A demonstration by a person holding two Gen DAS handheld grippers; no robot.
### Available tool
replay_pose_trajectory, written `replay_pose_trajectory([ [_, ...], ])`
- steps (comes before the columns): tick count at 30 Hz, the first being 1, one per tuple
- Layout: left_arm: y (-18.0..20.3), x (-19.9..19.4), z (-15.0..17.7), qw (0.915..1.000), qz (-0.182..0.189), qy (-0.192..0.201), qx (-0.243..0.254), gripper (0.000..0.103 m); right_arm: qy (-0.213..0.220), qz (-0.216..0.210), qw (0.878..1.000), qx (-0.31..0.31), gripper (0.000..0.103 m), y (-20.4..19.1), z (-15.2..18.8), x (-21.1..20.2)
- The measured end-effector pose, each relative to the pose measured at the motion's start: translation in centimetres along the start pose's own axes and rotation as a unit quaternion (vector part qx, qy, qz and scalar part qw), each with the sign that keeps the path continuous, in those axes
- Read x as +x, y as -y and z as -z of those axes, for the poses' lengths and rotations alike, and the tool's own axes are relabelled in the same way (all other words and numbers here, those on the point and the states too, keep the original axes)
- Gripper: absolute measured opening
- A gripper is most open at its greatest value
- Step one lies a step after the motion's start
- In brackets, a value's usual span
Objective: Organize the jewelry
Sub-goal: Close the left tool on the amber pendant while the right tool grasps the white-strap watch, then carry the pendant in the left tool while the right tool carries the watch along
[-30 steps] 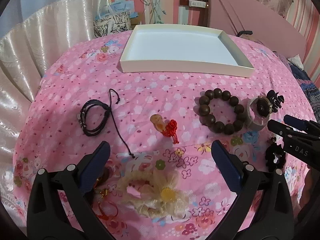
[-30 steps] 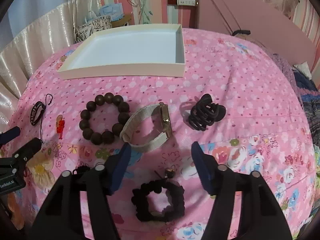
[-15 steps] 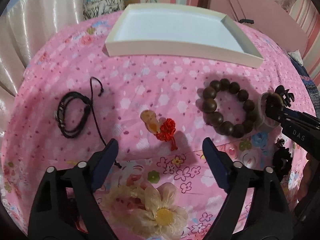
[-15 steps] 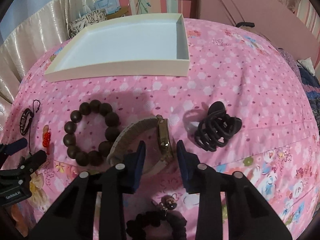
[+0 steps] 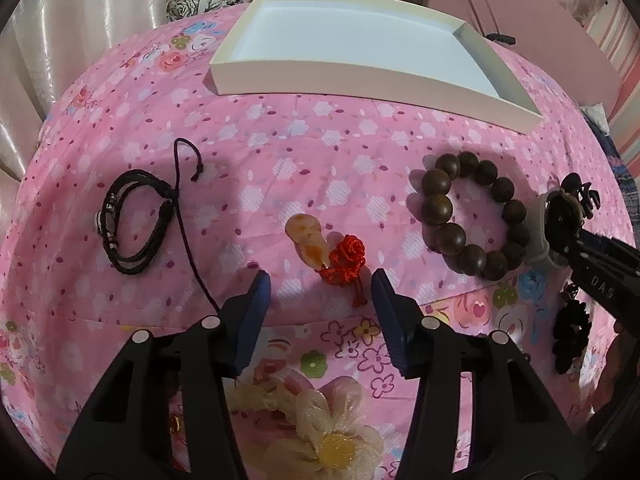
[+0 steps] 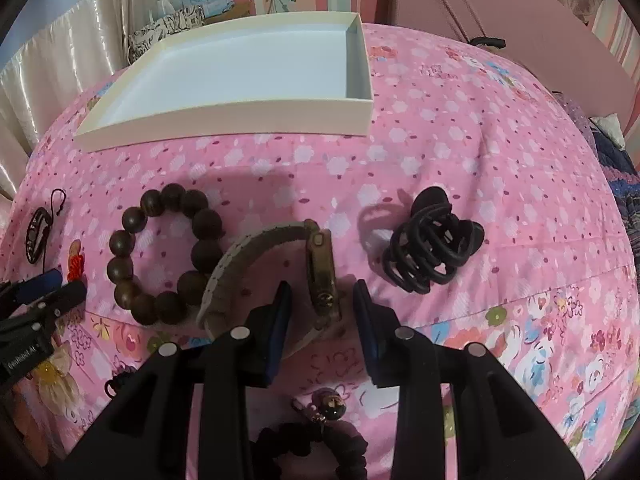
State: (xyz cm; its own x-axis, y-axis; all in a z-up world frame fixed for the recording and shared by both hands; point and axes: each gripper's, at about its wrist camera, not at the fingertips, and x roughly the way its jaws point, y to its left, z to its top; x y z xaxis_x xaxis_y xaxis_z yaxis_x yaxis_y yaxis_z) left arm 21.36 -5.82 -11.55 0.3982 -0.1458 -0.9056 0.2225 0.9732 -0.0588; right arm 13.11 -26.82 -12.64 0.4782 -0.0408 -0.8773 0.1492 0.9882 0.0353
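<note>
An orange pendant on a red knotted charm (image 5: 344, 258) lies on the pink floral bedspread (image 5: 280, 152). My left gripper (image 5: 320, 286) sits low over it. Its jaws are closing with the red tassel between the tips, and the pads stand clear of it. A watch (image 6: 322, 272) with a beige mesh band stands on edge. My right gripper (image 6: 321, 302) straddles its case with narrow jaws, and cloth shows on both sides of the case. A shallow white tray (image 5: 360, 76) lies at the far side.
A dark wooden bead bracelet (image 5: 436, 204) lies between charm and watch. A black cord bracelet (image 5: 170, 196) is at the left and a black hair claw (image 6: 432, 252) right of the watch. A black scrunchie (image 6: 316, 444) and a cream flower hairpiece (image 5: 328, 424) lie near me.
Both grippers came forward and down. The left moved from over the flower hairpiece to the charm and narrowed. The right moved from the scrunchie to the watch and narrowed.
</note>
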Motion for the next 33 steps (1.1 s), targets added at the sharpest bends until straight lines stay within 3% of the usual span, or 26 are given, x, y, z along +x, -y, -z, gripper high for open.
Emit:
replay_pose_trajectory([
  [3, -0.1, 0.1, -0.2, 1.0000, 0.002, 0.000, -0.006, 0.049, -0.002, 0.001, 1.000, -0.002, 0.033, -0.1, 0.1, -0.1],
  [5, 0.0, 0.2, -0.3, 1.0000, 0.000, 0.000, -0.007, 0.040, -0.003, 0.003, 1.000, -0.004, 0.033, -0.1, 0.2, -0.2],
  [11, 0.1, 0.3, -0.6, 1.0000, -0.004, 0.002, 0.000, 0.030, -0.016, -0.002, 1.000, -0.006, 0.033, 0.1, 0.4, -0.5],
  [19, 0.2, 1.0, -1.8, 1.0000, 0.000, -0.001, 0.008, 0.030, -0.023, -0.014, 1.000, -0.016, 0.032, 0.0, 0.0, -0.4],
  [21, 0.2, 1.0, -1.8, 1.0000, 0.001, 0.000, 0.007, 0.030, -0.022, -0.015, 0.999, -0.020, 0.027, -0.2, 0.0, -0.3],
  [25, 0.1, 1.1, -1.8, 0.9999, -0.003, 0.006, 0.008, 0.018, -0.017, -0.010, 0.999, -0.028, 0.023, -0.4, -0.2, -0.2],
  [30, -0.5, 1.0, -1.8, 0.9999, 0.008, 0.007, 0.002, 0.015, -0.011, -0.011, 0.999, -0.029, 0.014, -0.1, -0.6, -0.1],
  [33, -0.5, 0.9, -1.8, 0.9999, 0.010, 0.009, 0.001, 0.014, -0.001, -0.018, 0.999, -0.028, 0.013, 0.0, -0.6, -0.1],
])
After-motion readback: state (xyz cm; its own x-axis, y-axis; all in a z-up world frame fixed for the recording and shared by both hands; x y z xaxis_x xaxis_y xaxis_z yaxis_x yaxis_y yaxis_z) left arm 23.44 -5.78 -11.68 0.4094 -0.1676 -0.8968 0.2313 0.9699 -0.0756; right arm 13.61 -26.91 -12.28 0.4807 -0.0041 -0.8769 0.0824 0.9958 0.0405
